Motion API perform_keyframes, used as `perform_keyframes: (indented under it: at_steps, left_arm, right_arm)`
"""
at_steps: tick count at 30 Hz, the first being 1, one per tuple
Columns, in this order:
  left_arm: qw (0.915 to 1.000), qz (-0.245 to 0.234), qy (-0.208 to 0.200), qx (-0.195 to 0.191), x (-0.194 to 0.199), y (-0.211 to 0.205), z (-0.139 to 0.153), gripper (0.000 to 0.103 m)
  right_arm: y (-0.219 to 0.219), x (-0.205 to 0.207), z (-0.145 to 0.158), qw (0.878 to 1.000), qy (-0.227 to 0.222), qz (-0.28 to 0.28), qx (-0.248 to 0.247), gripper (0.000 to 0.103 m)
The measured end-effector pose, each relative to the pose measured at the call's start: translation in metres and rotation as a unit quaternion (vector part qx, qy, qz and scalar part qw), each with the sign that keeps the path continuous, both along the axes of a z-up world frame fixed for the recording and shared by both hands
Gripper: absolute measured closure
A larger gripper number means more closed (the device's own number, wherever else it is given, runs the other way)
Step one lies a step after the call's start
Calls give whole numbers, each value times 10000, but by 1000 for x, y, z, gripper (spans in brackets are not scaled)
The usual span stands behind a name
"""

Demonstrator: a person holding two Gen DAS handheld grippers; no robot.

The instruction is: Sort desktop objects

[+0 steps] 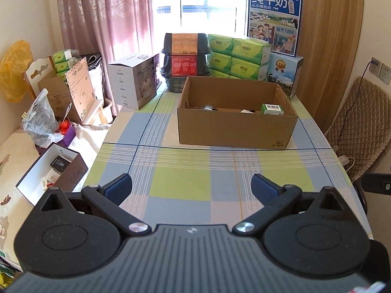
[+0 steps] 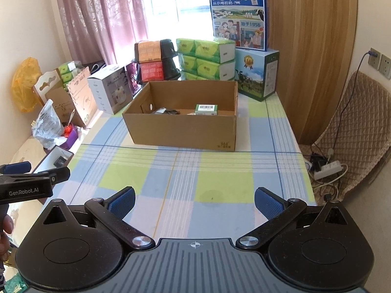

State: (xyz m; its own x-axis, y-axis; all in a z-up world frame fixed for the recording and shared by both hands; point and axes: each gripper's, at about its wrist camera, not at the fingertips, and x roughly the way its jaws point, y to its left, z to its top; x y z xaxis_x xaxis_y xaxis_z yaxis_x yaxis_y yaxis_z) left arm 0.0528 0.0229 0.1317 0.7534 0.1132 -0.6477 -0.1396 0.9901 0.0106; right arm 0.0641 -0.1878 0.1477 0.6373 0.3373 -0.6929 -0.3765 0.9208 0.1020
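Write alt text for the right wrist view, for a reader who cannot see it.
The right gripper, fingers wide apart and holding nothing, hovers over a checked tablecloth facing an open cardboard box that holds a small green carton and some dark items. Tissue packs and milk cartons are stacked behind it; the left gripper shows at the left edge.

Spread tongs (image 1: 191, 186) before cardboard box (image 1: 235, 128)
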Motion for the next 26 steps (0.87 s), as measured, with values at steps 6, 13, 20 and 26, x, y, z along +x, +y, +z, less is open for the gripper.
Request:
perform_keyframes:
  at_steps: [6,13,20,26]
  left_arm:
    - [10000,-58,-7,1,2,-2,0,1]
    - [10000,-72,47,-2,2,-2,-5,1]
    - [9999,-100,61,0,0,0,-7,1]
    - [9998,-139,-51,-94,-4,5,-6,1]
  right_arm:
    - [1,1,-3,10000,5,-23,-34,2]
    - [1,0,-6,10000,39,-11,-27,2]
    - [7,-2,-9,10000,38,33,5,2]
    - [17,-2,-15,9999,59,87,-54,2]
